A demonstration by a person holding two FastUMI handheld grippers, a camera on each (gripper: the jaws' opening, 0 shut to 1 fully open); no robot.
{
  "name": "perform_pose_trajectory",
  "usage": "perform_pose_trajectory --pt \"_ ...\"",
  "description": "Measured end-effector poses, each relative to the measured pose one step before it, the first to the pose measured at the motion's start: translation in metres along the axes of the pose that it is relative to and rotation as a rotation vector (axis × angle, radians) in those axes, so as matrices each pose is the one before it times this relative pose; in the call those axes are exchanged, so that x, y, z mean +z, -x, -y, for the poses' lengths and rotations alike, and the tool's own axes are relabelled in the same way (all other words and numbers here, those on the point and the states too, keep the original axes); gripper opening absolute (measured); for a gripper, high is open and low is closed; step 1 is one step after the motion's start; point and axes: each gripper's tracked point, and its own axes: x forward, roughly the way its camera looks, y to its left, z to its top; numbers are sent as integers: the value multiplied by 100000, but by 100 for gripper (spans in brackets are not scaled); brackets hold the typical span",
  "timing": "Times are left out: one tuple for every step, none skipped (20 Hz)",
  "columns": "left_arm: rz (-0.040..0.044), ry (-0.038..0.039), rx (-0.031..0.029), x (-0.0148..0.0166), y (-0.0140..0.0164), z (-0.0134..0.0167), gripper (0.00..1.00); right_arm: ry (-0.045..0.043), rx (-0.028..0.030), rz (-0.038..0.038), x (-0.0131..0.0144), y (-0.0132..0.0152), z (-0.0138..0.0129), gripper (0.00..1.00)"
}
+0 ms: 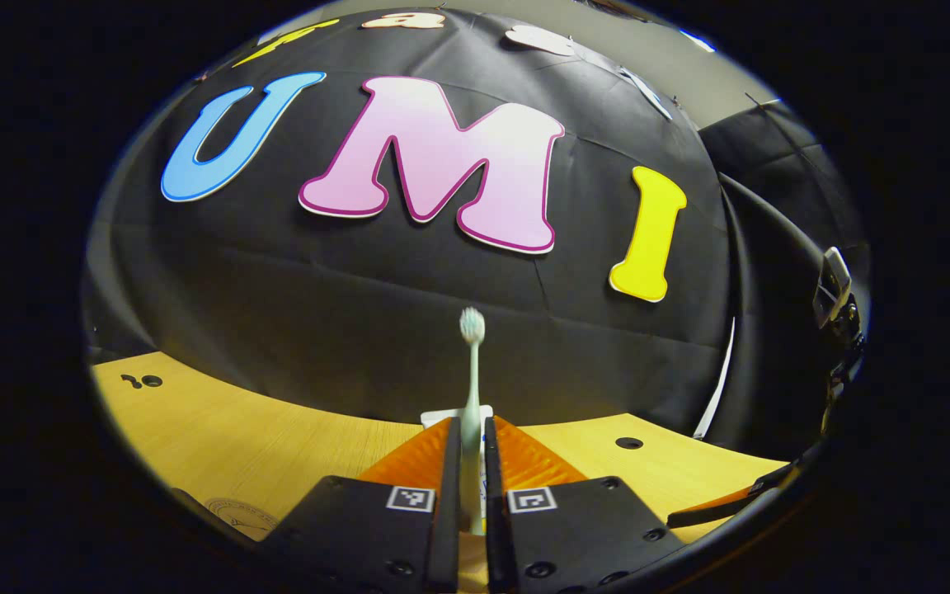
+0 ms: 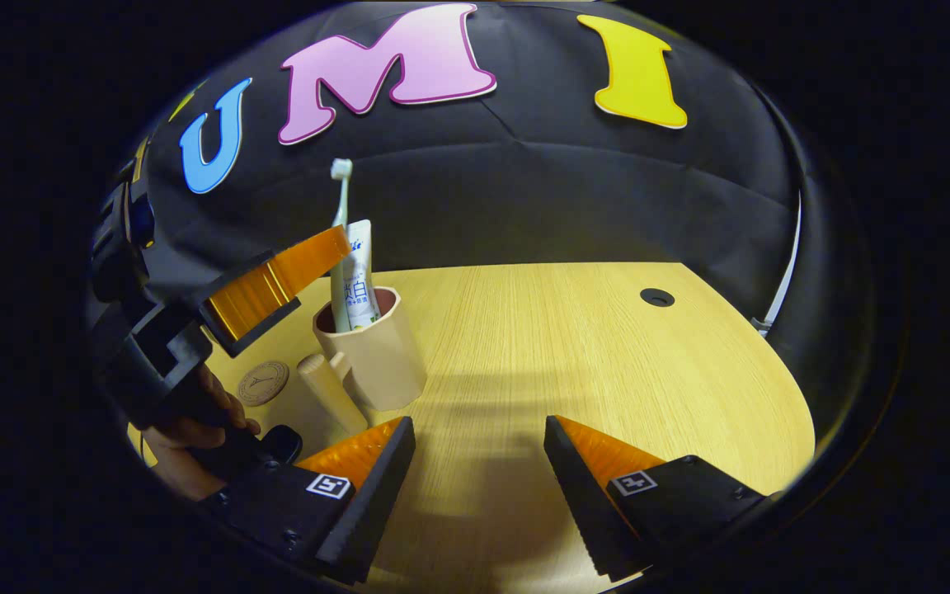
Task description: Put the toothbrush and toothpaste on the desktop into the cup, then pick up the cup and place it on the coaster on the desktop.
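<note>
The pale toothbrush [image 1: 472,363] stands upright with its bristle head on top, and my left gripper [image 1: 472,425] is shut on its handle. In the right gripper view the left gripper [image 2: 341,241] holds the toothbrush [image 2: 341,194] over the beige cup [image 2: 376,355], with the handle's lower end inside the rim. The white toothpaste tube [image 2: 359,285] stands in the cup beside it. A round coaster [image 2: 262,382] lies on the wooden desktop [image 2: 566,346] left of the cup. My right gripper [image 2: 479,437] is open, low over the desktop to the right of the cup, with nothing between its fingers.
A hand [image 2: 186,433] holds the left gripper at the left edge. The cup's handle [image 2: 331,392] points toward the right gripper. A round hole [image 2: 656,297] sits at the desktop's far right. The coaster [image 1: 236,513] lies low left in the left gripper view.
</note>
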Motion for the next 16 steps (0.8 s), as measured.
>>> perform_pose_trajectory --pt "-169 188 -648 -7 241 112 32 174 -4 -403 -113 -102 0 98" --pt "-1315 -602 288 -518 177 -115 37 -42 -118 -157 -43 -67 11 98" --pt "-1148 -935 209 -209 298 -134 62 -221 -150 415 111 16 48 97" --pt "-805 -281 -148 -51 457 -93 59 -361 -168 735 303 -13 45 97" --pt "-408 530 298 34 474 -216 82 -361 -205 491 262 -117 29 92" --pt "-469 891 596 -54 715 -366 87 -399 -98 273 214 -114 126 97" --pt "-326 1348 1195 95 747 -474 92 -415 134 -26 233 -131 34 97" --pt "-723 1624 1478 -140 649 -597 93 -353 410 105 288 -66 -120 97" --pt "-1090 1647 1381 -235 677 -504 94 454 360 461 347 -124 -87 97" --pt "-1375 1178 1480 -503 620 -591 94 1087 -55 438 191 -72 4 97" --pt "-1445 119 1916 -362 616 -585 94 658 -76 -178 178 -17 25 97" --pt "-1807 -287 2355 -327 656 -806 94 112 594 442 393 210 -203 97" --pt "-2047 132 2328 -153 810 -727 86 -484 256 1345 716 327 -172 97" --pt "-1152 717 2252 37 1050 -771 95 -779 769 488 626 196 -337 97" --pt "-1107 1460 1939 156 1210 -628 95 -685 1459 -789 516 73 -601 97" --pt "-1629 1800 1907 4 1276 -677 95 -229 1385 -1975 377 134 -630 98"
